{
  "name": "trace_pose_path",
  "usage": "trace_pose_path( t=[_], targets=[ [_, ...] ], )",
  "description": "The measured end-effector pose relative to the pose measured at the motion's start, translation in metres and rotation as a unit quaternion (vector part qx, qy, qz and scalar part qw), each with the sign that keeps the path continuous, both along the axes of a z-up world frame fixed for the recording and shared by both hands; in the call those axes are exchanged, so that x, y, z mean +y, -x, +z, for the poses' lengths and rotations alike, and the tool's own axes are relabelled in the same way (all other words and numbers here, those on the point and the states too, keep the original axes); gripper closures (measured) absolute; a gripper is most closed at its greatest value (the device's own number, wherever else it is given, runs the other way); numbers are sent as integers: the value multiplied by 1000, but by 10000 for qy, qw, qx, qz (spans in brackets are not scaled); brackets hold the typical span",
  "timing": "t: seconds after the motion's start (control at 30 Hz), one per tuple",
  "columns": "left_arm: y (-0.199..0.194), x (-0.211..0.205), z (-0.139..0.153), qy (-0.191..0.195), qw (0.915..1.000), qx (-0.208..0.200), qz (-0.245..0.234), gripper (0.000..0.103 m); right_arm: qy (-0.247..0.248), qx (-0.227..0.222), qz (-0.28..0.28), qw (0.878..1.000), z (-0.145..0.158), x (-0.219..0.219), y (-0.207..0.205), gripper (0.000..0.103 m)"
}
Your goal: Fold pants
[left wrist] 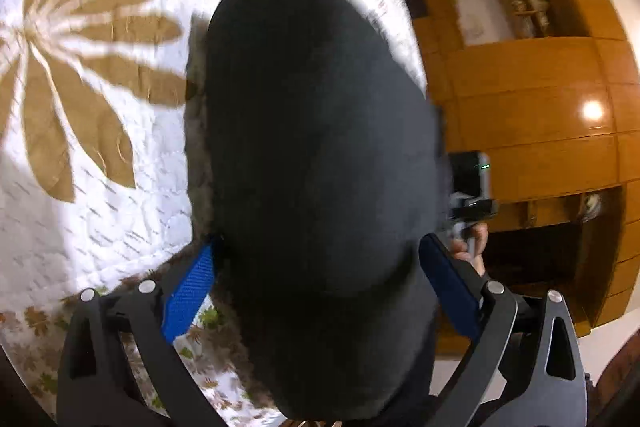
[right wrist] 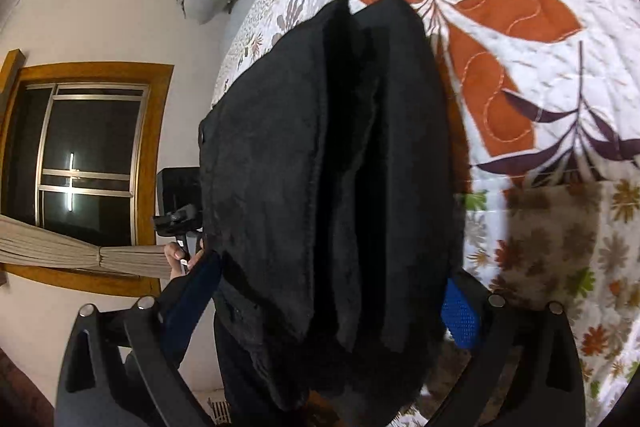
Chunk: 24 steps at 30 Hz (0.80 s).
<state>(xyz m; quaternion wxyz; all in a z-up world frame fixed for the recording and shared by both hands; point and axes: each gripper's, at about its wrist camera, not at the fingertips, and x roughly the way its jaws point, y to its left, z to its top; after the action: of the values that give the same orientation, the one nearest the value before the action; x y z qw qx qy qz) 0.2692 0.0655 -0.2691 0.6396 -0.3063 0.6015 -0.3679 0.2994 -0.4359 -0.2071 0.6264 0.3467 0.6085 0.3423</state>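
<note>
Two grippers: left gripper (left wrist: 316, 283) and right gripper (right wrist: 332, 303) each squeeze the pants (right wrist: 328, 167).
Why: lifting them off the bedspread (right wrist: 540, 67) to fold.

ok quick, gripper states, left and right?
Left gripper: spread wide around the folded black pants, bundle between its fingers.
Right gripper: same, wide around the pants.

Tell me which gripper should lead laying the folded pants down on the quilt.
Left, probably. The left gripper looks along a smooth outer face of the pants. The right gripper faces the loose layered edges, which may splay. Both hold the bundle over the quilt.
</note>
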Motion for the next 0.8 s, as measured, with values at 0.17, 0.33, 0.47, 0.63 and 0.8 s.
trace_pose_path(
  t=[0.17,0.33,0.47,0.63,0.8],
  targets=[
    [0,-8,1,-116,9999,4,126,20,-70,7,-43,10000,1,10,-1,3],
    [-2,-15,9,-349,9992,128,137,56,-189,-187,33,9996,5,13,3,31],
    [-5,-13,21,-421,9989,0,196,63,-261,-318,31,9991,16,16,-1,48],
    [-16,-1,44,-419,9983,-285,289,67,-461,-475,93,9978,33,30,-12,55],
    [-49,26,71,-566,9954,-539,549,67,-473,-710,258,9960,52,64,-48,56]
  ],
)
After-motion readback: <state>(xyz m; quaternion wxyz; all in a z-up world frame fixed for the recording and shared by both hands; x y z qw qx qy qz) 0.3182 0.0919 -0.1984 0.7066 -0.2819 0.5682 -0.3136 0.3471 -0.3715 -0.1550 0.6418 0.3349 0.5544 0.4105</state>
